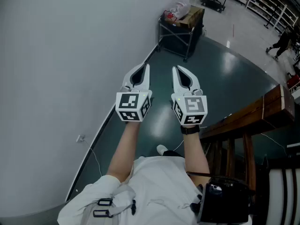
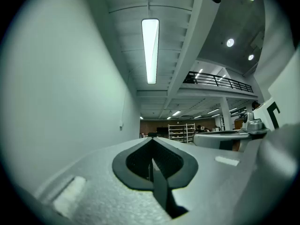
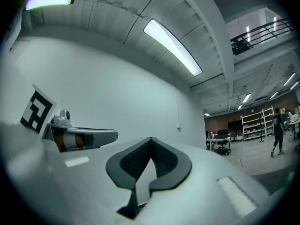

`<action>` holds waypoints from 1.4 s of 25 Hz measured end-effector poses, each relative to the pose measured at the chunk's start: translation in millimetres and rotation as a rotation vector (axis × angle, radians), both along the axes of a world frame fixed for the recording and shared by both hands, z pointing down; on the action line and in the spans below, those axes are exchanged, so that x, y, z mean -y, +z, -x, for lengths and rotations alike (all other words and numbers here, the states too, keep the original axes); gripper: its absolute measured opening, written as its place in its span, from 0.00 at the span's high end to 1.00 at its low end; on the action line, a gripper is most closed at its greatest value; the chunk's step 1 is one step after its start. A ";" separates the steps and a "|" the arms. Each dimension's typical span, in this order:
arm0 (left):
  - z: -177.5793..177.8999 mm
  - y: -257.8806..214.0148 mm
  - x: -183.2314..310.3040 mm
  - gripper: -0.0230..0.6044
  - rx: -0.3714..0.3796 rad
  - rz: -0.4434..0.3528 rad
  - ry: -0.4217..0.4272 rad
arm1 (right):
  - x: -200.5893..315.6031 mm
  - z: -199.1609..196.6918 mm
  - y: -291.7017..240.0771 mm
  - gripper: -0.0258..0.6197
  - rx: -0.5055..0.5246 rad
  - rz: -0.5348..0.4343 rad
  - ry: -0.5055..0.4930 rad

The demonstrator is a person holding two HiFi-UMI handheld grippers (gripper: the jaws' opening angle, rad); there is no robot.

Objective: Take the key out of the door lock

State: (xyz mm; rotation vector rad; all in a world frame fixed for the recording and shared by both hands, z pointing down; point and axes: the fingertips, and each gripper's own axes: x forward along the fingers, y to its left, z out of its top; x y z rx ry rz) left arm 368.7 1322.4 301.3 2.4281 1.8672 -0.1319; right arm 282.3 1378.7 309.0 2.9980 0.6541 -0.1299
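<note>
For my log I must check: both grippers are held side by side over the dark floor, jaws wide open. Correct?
Only the jaws are wrong: the left gripper and right gripper are both shut, empty, as the two gripper views show. They are side by side over the dark floor.

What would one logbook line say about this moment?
left gripper: shut, empty | right gripper: shut, empty | both side by side above floor | key, door lock: not in view

Dark green floor (image 1: 225, 76) is carrying a black cart (image 1: 176, 36) loaded with boxes; a wooden table (image 1: 262, 109) is standing well right of the cart.
</note>
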 end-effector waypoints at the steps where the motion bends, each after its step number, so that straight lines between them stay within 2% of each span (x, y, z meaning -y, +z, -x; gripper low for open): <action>1: 0.4 3.5 -4.7 0.96 0.007 0.000 -0.005 | -5.7 -0.9 3.3 0.96 0.004 -0.003 -0.011; 4: -5.2 9.6 -14.3 0.96 0.014 0.002 -0.025 | -20.6 -10.3 9.9 0.96 0.007 -0.018 -0.044; 6: -20.5 11.4 -7.6 0.96 0.005 -0.002 -0.072 | -22.2 -29.8 12.7 0.96 0.005 -0.037 -0.092; 9: -55.7 19.6 43.5 0.96 0.008 -0.017 -0.252 | 4.1 -78.2 21.9 0.96 0.018 -0.071 -0.253; 12: -83.6 22.6 121.6 0.96 0.013 -0.028 -0.400 | 59.2 -118.9 29.4 0.96 0.034 -0.102 -0.383; 15: -116.9 25.8 231.3 0.96 0.033 -0.032 -0.549 | 158.4 -164.5 32.8 0.96 0.039 -0.110 -0.533; 18: -141.9 37.0 363.9 0.96 0.070 -0.030 -0.726 | 293.3 -214.9 35.7 0.96 0.048 -0.102 -0.743; 21: -151.4 43.3 495.4 0.96 0.069 -0.025 -0.898 | 436.0 -250.1 39.2 0.96 0.055 -0.107 -0.966; 23: -149.4 43.1 573.8 0.96 0.069 -0.010 -1.011 | 521.7 -258.7 43.0 0.96 0.073 -0.103 -1.101; 28: -109.8 48.5 730.0 0.96 0.094 0.015 -1.256 | 696.7 -235.5 49.7 0.96 0.114 -0.091 -1.395; 32: -44.8 62.6 832.7 0.96 0.101 0.027 -1.478 | 815.9 -186.6 62.1 0.96 0.134 -0.065 -1.645; 35: 3.1 66.5 892.5 0.96 0.108 0.050 -1.657 | 886.0 -147.8 65.2 0.96 0.146 -0.035 -1.836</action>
